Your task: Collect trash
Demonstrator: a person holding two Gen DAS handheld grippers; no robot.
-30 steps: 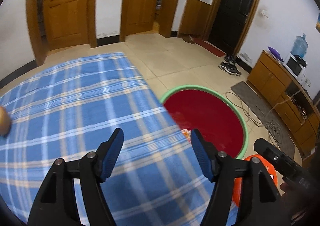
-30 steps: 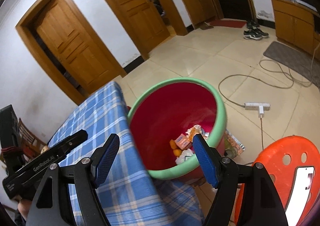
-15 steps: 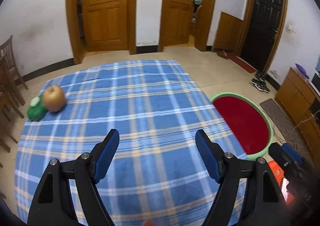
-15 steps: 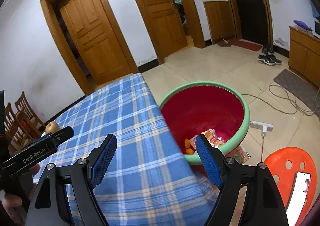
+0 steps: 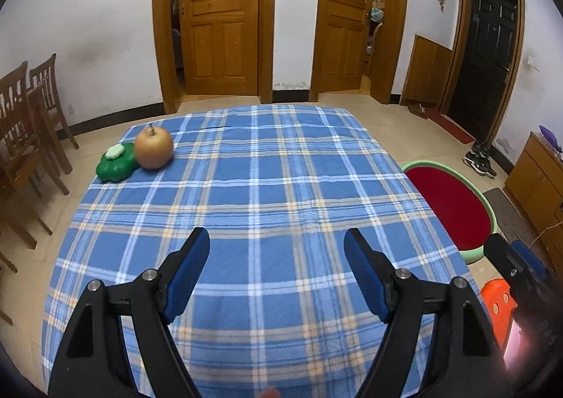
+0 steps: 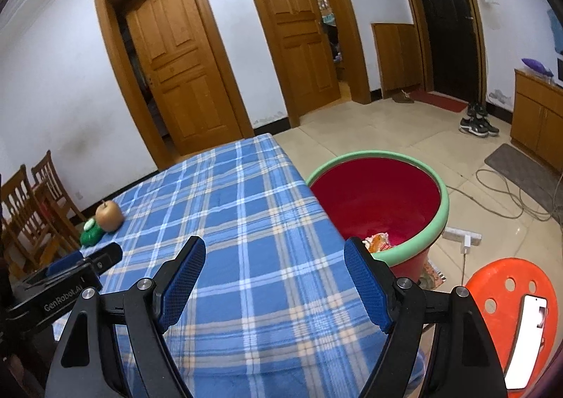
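Both grippers hang over the near edge of the counter point(image 5: 267, 187), which is covered in a blue plaid cloth. The left gripper point(image 5: 276, 250) has its jaws spread wide with nothing between them, and the right gripper point(image 6: 274, 257) is the same: wide apart and empty.

The red bin with a green rim point(image 6: 436, 222) stands on the floor just beside the counter's right edge, with wrappers and orange scraps point(image 6: 378, 241) lying at its bottom. On the counter's far left corner sit a brownish apple point(image 5: 154, 148) and, touching it, a green flower-shaped object with a white top point(image 5: 116, 164). These are the only items on the cloth, and whether they count as trash is a guess.

If they do, the left gripper is the nearer one. The apple is round and likely to roll, so the jaws should straddle its widest part and close gently. Taking the apple first would keep it from being nudged off the edge by a reach for the green piece
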